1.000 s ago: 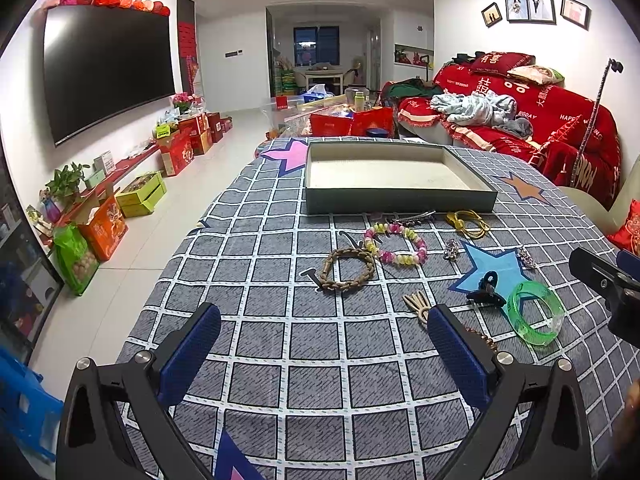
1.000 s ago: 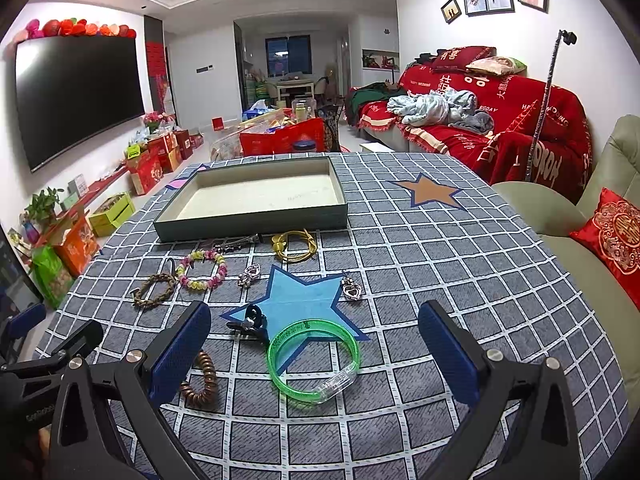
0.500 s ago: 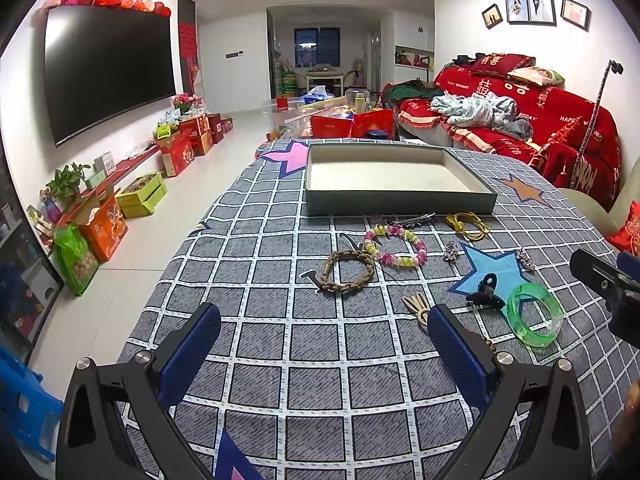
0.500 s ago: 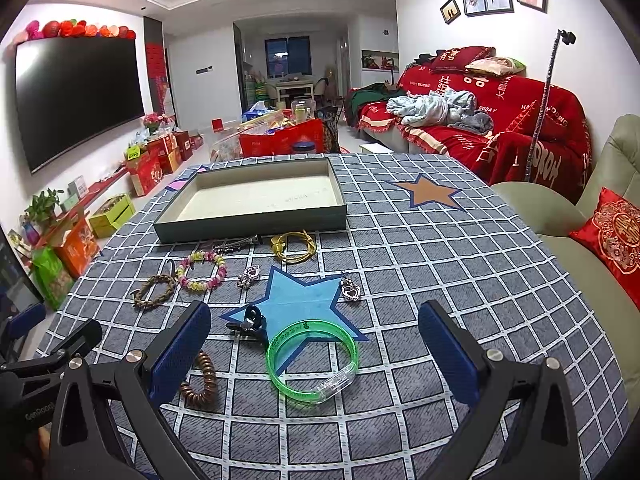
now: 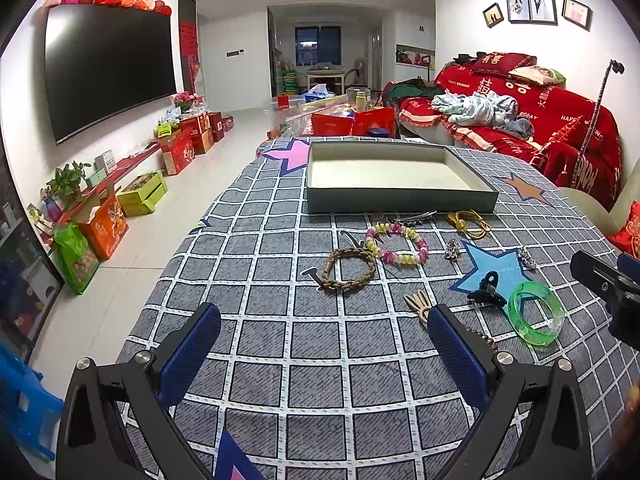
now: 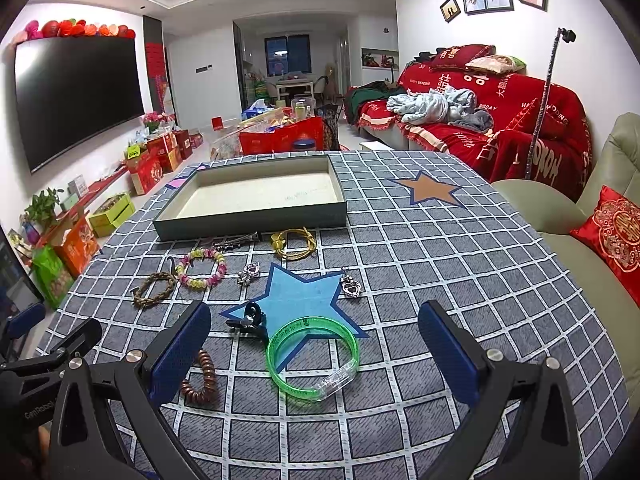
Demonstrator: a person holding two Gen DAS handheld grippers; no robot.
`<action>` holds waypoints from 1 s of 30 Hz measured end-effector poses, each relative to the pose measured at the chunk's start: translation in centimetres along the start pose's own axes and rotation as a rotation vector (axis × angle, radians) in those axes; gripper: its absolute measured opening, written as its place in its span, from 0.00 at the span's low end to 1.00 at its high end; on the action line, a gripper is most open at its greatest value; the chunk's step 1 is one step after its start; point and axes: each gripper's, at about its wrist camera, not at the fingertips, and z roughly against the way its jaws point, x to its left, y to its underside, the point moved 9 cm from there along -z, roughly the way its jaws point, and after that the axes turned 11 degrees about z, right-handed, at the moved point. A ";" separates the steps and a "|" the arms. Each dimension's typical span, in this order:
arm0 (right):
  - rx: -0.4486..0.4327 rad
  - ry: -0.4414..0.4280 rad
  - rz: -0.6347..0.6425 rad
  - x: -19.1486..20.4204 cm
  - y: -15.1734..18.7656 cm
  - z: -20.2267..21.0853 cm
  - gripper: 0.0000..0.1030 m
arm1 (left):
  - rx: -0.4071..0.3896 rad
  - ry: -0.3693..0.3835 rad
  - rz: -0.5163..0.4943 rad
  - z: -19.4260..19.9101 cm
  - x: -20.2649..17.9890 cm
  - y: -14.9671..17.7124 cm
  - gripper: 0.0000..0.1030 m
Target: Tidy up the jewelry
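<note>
Left wrist view shows the left gripper (image 5: 324,342) wide open above the checked tablecloth (image 5: 280,344), with nothing between its blue pads. Ahead lie a brown braided bracelet (image 5: 349,266) and a pink-yellow bead bracelet (image 5: 397,243), just beside each other. The grey tray (image 5: 400,200) stands further away — its inside holds no jewelry. In the right wrist view the right gripper (image 6: 314,344) is also spread wide and holds nothing. A green bangle (image 6: 313,354) lies between its fingers on the cloth, partly over a blue star (image 6: 298,294). A black hair clip (image 6: 249,320) touches the bangle's left side — a brown coil bracelet (image 6: 202,380) lies near the left finger.
</note>
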 end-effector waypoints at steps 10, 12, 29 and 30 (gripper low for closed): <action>0.001 -0.001 -0.001 0.1 0.1 -0.1 1.00 | 0.003 -0.003 0.003 -0.1 0.1 0.2 1.00; 0.001 0.001 -0.001 0.0 0.1 -0.1 1.00 | 0.004 -0.004 0.003 -0.2 0.2 0.3 1.00; 0.002 -0.001 -0.002 0.0 0.4 -0.1 1.00 | 0.010 -0.004 0.007 -0.4 0.2 0.6 1.00; 0.003 -0.002 -0.002 0.1 0.4 -0.2 1.00 | 0.010 -0.004 0.007 -0.3 0.2 0.6 1.00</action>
